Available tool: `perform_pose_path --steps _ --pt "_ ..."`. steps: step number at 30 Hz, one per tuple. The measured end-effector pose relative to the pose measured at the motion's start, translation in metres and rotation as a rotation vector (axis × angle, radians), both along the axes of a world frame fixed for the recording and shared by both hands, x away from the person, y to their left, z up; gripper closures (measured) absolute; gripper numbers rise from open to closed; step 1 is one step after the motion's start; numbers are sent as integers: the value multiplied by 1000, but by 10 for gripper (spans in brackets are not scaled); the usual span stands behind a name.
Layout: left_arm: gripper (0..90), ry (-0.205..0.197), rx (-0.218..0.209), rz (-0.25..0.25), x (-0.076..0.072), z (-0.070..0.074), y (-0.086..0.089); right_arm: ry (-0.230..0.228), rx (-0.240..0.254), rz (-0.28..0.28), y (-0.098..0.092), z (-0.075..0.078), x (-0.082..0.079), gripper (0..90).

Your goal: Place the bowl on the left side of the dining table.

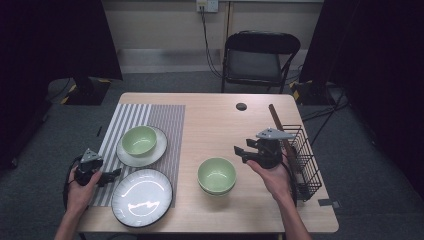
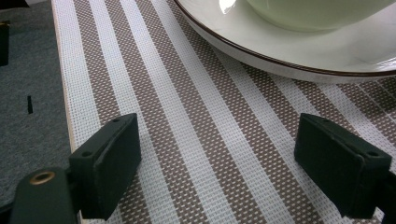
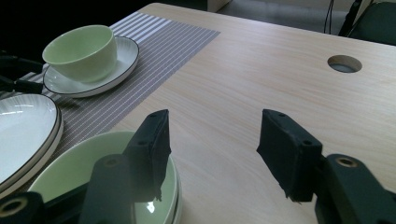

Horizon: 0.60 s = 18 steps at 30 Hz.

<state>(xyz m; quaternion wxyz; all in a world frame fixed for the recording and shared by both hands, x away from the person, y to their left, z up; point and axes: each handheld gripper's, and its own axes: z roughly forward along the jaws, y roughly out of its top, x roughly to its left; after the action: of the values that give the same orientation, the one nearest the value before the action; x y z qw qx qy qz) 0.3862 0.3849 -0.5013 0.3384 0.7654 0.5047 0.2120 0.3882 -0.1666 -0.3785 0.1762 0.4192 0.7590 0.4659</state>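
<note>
High view: the right gripper (image 1: 242,151) hangs over the bare wood of the table (image 1: 210,120), just above and to the right of the stacked green bowls (image 1: 216,175), which sit near the middle of the table's near half. Its jaws are parted with nothing between them and touch nothing. In the right gripper view those jaws stand apart over the wood, the left one in front of the rim of the stacked green bowls (image 3: 70,177) — whether it clears the rim by much I cannot tell.

The left gripper (image 1: 116,173) rests at the near left edge of the striped placemat (image 1: 150,117), between the large white plate (image 1: 142,197) in front and the small plate (image 1: 142,156) bearing a single green bowl (image 1: 139,139) behind. In the left gripper view its jaws are spread wide over the striped placemat (image 2: 196,140), empty, with the small plate's rim (image 2: 280,60) just ahead.

A black wire rack (image 1: 305,160) stands at the table's right edge, close behind the right hand (image 1: 274,177)
</note>
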Motion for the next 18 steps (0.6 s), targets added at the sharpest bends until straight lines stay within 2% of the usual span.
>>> perform_pose_path --steps 3,11,18 --pt "141 0 -1 0 0 0 0 -13 25 16 -6 5 -5 419" --pt "141 0 0 0 0 0 0 -31 33 4 -19 18 -16 408" --pt "141 0 0 0 0 0 0 -35 36 -11 -32 23 -24 390"
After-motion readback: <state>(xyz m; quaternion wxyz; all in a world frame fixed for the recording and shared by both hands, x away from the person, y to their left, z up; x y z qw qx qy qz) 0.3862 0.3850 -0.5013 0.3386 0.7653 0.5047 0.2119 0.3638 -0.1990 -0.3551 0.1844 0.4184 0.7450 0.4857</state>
